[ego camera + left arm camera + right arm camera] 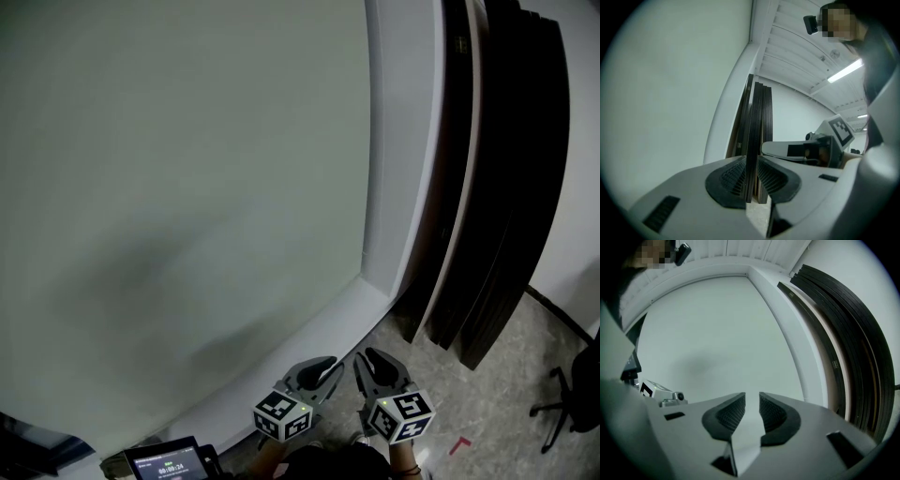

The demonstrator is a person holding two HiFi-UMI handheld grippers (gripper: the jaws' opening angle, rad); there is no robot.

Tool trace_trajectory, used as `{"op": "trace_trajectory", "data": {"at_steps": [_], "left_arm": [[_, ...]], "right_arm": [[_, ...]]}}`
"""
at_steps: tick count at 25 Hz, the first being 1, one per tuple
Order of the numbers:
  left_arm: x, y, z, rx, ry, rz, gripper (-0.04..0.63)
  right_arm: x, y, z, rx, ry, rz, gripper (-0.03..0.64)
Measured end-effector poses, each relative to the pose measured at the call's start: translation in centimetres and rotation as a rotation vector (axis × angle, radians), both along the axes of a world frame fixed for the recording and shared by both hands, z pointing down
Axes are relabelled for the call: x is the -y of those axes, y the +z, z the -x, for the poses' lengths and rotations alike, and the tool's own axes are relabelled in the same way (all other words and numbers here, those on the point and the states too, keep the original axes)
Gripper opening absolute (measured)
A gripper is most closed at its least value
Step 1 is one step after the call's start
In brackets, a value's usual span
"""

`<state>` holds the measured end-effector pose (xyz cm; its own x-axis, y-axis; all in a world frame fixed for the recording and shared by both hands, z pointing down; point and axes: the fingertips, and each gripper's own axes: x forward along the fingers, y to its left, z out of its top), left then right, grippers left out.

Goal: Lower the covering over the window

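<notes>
Stack of dark panels (497,187) ahead and right of the fingers (314,375), leaning upright against the white wall (583,141). Speckled floor (506,403) beneath and to their right, bearing a small red mark (459,445). Black chair base (572,398) farther right, well apart. Screened device (169,462) behind and left of them. Ceiling light strip (843,72) overhead.

Speckled grey floor (511,412), dark panels (506,187) standing on it, black chair base (561,408), small red mark (458,444)
</notes>
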<state>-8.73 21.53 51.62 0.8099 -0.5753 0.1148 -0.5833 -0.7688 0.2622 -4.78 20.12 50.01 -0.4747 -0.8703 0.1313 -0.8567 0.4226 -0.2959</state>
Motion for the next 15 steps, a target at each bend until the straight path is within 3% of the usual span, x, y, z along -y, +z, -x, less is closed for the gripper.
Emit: {"op": "trace_trajectory", "data": {"at_steps": [3, 15], "left_arm": [[-0.2, 0.4, 1.4, 0.001, 0.015, 0.007, 0.072], [-1.1, 0.6, 0.9, -0.003, 0.072, -0.012, 0.071]], "right_arm": [[-0.4, 0.3, 1.6, -0.012, 0.009, 0.008, 0.087], [-1.7, 0.4, 2.4, 0.005, 0.025, 0.021, 0.087]]}}
